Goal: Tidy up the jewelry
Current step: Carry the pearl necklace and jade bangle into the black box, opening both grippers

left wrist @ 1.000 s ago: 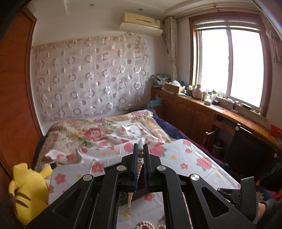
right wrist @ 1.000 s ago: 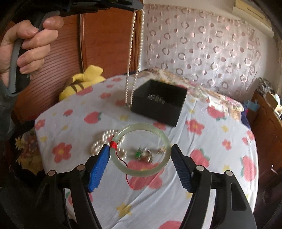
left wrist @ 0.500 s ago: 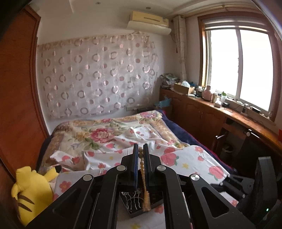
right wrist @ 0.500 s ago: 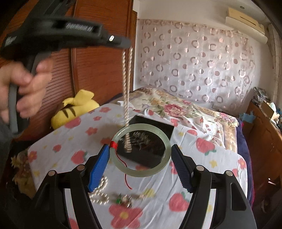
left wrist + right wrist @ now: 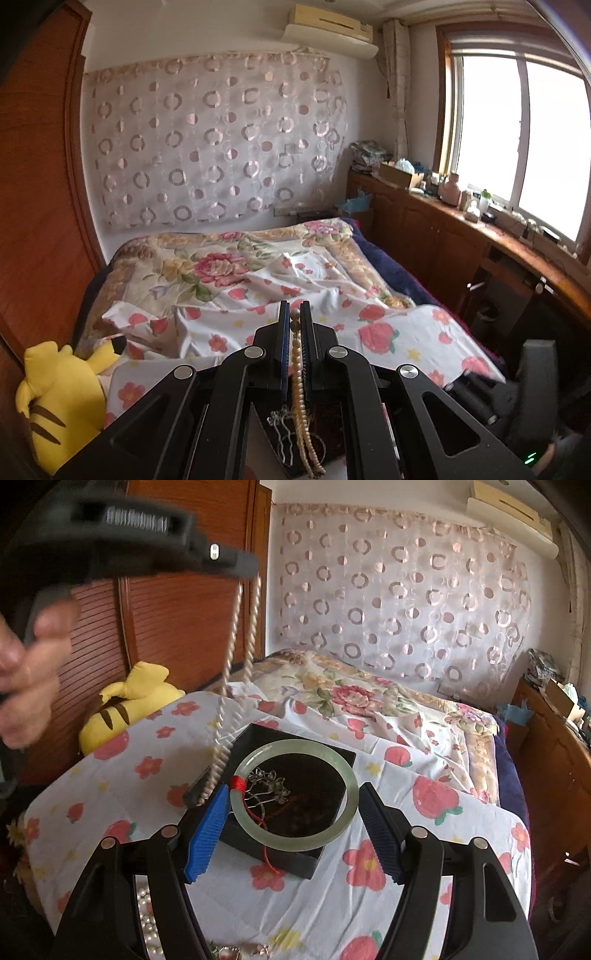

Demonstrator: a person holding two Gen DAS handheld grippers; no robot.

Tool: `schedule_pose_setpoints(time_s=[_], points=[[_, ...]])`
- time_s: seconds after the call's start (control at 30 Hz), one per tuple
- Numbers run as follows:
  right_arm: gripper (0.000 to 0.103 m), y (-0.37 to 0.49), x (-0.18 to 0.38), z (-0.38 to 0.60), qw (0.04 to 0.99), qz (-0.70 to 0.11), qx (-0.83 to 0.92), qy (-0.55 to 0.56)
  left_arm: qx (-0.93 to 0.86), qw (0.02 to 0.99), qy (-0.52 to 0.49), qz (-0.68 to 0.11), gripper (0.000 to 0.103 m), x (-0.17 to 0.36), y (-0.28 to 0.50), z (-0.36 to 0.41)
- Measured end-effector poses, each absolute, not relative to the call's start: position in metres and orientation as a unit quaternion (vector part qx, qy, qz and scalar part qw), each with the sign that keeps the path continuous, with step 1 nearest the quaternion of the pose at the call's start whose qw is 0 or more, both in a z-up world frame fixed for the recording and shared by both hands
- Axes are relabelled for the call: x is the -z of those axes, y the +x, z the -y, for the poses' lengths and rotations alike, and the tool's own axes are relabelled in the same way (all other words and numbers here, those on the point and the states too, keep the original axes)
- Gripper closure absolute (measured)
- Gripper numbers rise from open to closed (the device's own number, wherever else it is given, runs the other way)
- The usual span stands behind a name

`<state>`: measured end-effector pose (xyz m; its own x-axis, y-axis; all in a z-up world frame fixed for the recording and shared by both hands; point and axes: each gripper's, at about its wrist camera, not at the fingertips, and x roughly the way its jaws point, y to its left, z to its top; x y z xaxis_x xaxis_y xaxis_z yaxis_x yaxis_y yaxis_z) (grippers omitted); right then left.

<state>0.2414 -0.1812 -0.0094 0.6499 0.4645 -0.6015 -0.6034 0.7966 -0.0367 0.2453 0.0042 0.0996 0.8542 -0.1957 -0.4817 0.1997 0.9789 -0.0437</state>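
- The left hand-held gripper (image 5: 294, 321) has its jaws pressed nearly together on a pearl necklace (image 5: 300, 398), which hangs straight down from the tips as a doubled strand.
- In the right wrist view the same necklace (image 5: 236, 664) drops from the left hand-held gripper (image 5: 248, 566), its long axis near vertical, and its low end reaches the near left edge of the black box (image 5: 334, 751).
- The box sits on a flowered cloth (image 5: 424, 853); whether a tabletop lies under it cannot be told. Silver jewelry (image 5: 266, 788) already lies inside.
- The right hand-held gripper (image 5: 291, 823) is spread wide, holding a pale green bangle (image 5: 351, 786) with a red thread across its pads, just above the box.
- Judged from this, the box lies directly under both pieces; the necklace hangs at its left rim, so it likely needs a small shift right before lowering.
- More pearls (image 5: 147, 919) lie on the cloth near the right hand-held gripper.
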Motion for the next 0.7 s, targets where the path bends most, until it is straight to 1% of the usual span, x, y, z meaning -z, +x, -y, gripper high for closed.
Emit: schedule_pose_setpoints(time_s=[0.13, 0.27, 0.5, 0.7], points=[[0.029, 0.245, 0.012, 0.178, 0.899, -0.298, -0.300, -0.117, 0.106, 0.964, 0.011, -0.243, 0.098, -0.111, 0.244, -0.002], [0.029, 0.250, 0.018, 0.171, 0.897, -0.301, -0.301, -0.122, 0.101, 0.962, 0.020, -0.254, 0.098, -0.100, 0.249, 0.000], [0.029, 0.266, 0.046, 0.167, 0.889, -0.334, -0.289, -0.120, 0.090, 0.946, 0.007, -0.312, 0.098, -0.040, 0.262, -0.017], [0.028, 0.274, 0.053, 0.170, 0.886, -0.347, -0.288, -0.105, 0.083, 0.936, 0.011, -0.341, 0.098, 0.000, 0.258, -0.028]])
